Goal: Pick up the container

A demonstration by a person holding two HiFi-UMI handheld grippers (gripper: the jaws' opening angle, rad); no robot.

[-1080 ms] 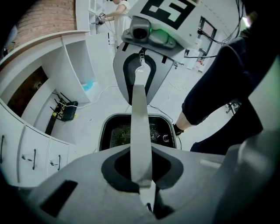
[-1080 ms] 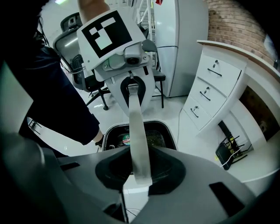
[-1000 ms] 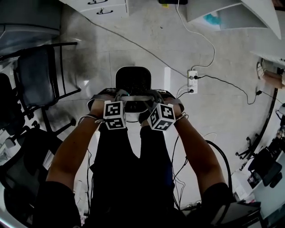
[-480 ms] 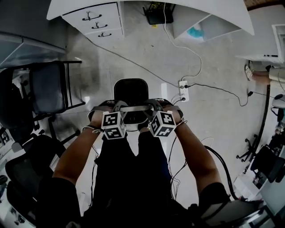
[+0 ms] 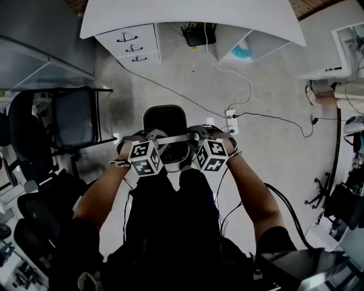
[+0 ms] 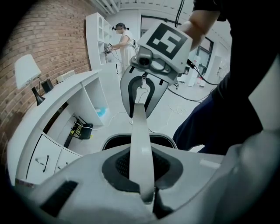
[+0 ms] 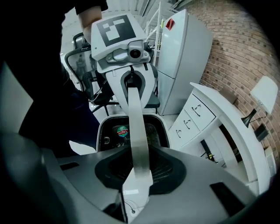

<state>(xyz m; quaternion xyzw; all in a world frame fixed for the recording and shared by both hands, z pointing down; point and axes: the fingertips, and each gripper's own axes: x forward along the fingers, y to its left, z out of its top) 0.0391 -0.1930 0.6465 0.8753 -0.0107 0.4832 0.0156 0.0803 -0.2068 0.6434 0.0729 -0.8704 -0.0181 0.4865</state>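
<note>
Black container upright, hanging by grey handle

The black container has been raised higher off the floor, hung by its flat grey handle between the left gripper and the right gripper. Beyond the grippers, more of the white desk and its drawer unit has been brought into the head view. The power strip beside the right gripper is now seen smaller.
</note>
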